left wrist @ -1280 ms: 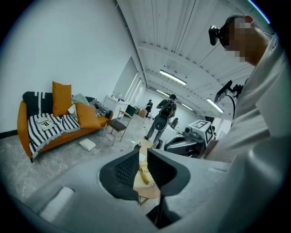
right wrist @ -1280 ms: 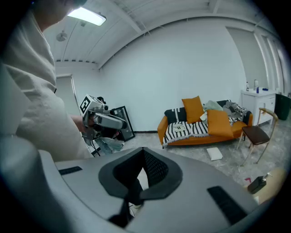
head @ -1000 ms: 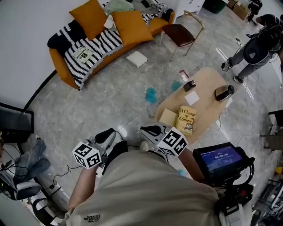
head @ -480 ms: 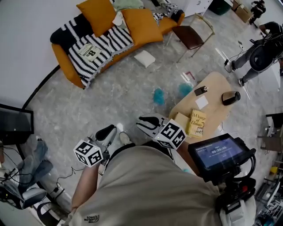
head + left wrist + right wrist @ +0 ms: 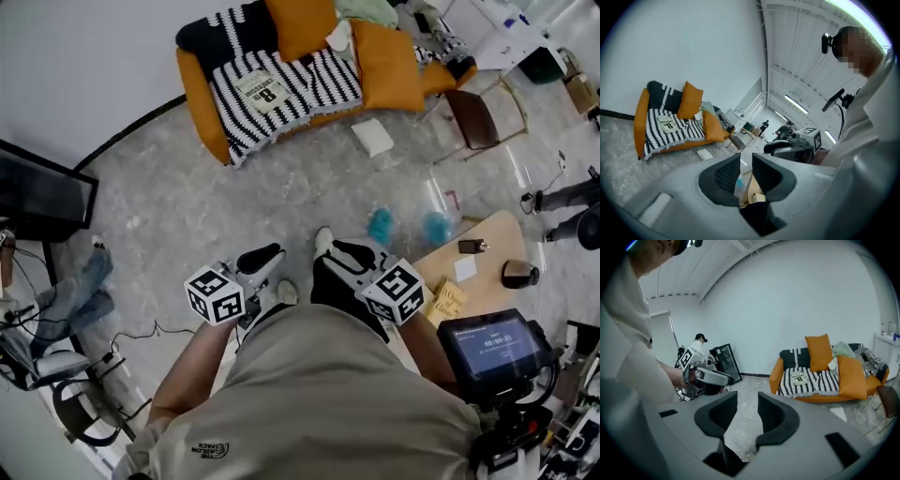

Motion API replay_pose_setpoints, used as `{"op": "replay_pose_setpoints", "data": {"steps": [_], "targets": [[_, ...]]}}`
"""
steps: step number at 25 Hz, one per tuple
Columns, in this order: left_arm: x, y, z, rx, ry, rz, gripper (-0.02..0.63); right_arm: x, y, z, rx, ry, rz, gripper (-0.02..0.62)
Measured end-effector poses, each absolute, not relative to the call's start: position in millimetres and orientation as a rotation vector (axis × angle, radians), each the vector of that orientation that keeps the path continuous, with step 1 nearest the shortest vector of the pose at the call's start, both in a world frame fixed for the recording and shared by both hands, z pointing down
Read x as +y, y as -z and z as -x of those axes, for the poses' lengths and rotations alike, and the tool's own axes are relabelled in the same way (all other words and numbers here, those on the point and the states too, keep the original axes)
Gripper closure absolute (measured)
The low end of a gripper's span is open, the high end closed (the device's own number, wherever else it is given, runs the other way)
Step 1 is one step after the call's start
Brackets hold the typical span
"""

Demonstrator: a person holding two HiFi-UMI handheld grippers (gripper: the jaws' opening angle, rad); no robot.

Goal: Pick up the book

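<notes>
The yellow book (image 5: 451, 300) lies on the light wooden table (image 5: 487, 251) at the right edge of the head view, partly hidden behind my right arm. Both grippers hang in the air over the grey floor, well short of the book. My left gripper (image 5: 267, 255) (image 5: 746, 161) is shut with nothing in it. The jaws of my right gripper (image 5: 352, 251) (image 5: 747, 401) are opening, and only floor shows between them. In the left gripper view the right gripper (image 5: 792, 147) is to the right, and the right gripper view shows the left gripper (image 5: 705, 376) to the left.
An orange sofa (image 5: 309, 56) with a striped blanket stands at the back. A white cushion (image 5: 372, 137), a chair (image 5: 473, 117) and two blue bottles (image 5: 380, 225) are on the floor. The table holds a black device (image 5: 518, 274) and a white paper (image 5: 465, 268). A screen (image 5: 489, 347) sits lower right.
The head view has swung round: the sofa now fills the top centre, and the table with the book has slid to the right edge. Both grippers stay in front of the body.
</notes>
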State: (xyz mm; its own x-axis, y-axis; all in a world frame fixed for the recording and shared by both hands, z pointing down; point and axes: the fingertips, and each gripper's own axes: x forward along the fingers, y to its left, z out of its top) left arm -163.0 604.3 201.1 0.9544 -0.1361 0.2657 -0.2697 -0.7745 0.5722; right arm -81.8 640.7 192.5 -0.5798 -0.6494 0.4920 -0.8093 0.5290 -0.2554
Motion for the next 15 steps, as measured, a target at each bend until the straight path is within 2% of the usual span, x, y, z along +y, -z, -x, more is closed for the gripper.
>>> {"op": "replay_pose_setpoints", "data": {"steps": [6,15], "targets": [[500,-213,149,-0.419,-0.248,-2.348,0.529,527,-192,54,-2.506,-0.643,-1.129,0.451],[344,-239,87,-0.568,-0.161,-2.182,0.494,389,-188,-43,-2.543,-0.639,-1.045,0.451]]}}
